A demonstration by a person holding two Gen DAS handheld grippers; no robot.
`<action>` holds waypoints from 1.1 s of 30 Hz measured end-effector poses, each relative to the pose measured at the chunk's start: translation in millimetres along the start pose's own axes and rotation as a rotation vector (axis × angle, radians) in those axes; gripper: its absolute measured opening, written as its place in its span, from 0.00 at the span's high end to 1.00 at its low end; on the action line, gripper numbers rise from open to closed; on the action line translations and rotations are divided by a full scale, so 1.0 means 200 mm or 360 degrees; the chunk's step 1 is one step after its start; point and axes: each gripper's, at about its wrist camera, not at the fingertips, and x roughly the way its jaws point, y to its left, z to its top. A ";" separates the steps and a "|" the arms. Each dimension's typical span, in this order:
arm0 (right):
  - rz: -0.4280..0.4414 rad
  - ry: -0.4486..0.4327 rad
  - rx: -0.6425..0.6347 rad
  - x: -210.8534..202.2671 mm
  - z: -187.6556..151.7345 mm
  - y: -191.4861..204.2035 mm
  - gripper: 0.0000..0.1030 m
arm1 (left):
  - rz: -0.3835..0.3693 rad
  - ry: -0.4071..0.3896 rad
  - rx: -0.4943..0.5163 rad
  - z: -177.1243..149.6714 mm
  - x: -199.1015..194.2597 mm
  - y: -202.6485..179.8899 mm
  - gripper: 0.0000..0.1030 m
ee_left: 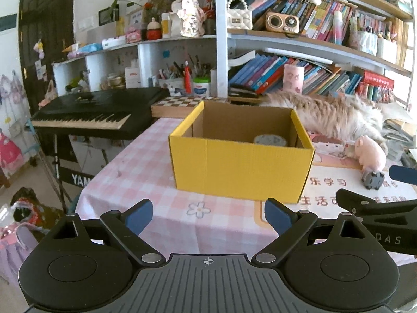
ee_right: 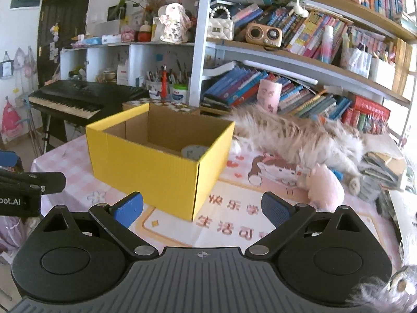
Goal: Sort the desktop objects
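a: nearest the lens, what do the 2 views show?

b: the left gripper (ee_left: 207,219) with its blue pads spread wide and nothing between them, poised over the pink checked tablecloth (ee_left: 156,182). the right gripper (ee_right: 203,210) likewise stands wide and empty, above a printed desk mat (ee_right: 234,224) with red characters.

a: and the container?

b: a yellow cardboard box (ee_left: 242,167), open at the top, stands on the table just beyond both grippers, straddling the cloth and the mat edge. its inside is plain brown card.

a: contents?

b: 1 item shows: a pale roll of tape (ee_left: 269,139) lying in the right front corner of the box floor. the rest of the floor is hidden by the front wall.

a: what lies outside the box?

b: to its right on the mat, a pink plush pig (ee_left: 370,151) and, just in front of it, a small grey toy (ee_left: 374,178). both are apart from the box.

a: behind them?

b: a long-haired cat (ee_left: 333,114) lies along the table's rear edge, behind the box and the pig.

a: farthest?

b: a chessboard (ee_left: 179,103) behind the box, a black keyboard (ee_left: 96,112) to the left, and shelves of books (ee_left: 273,70); a cup on the lower shelf holds pens (ee_left: 172,77).
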 end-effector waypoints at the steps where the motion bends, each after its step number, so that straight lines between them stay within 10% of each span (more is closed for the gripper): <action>1: -0.0003 0.0007 -0.0004 -0.01 -0.01 0.00 0.05 | 0.0001 0.0002 -0.0002 -0.01 0.00 0.00 0.08; 33: -0.0024 0.0185 0.0081 -0.15 -0.25 0.03 0.02 | -0.0056 0.0086 0.0134 -0.23 -0.09 -0.10 0.07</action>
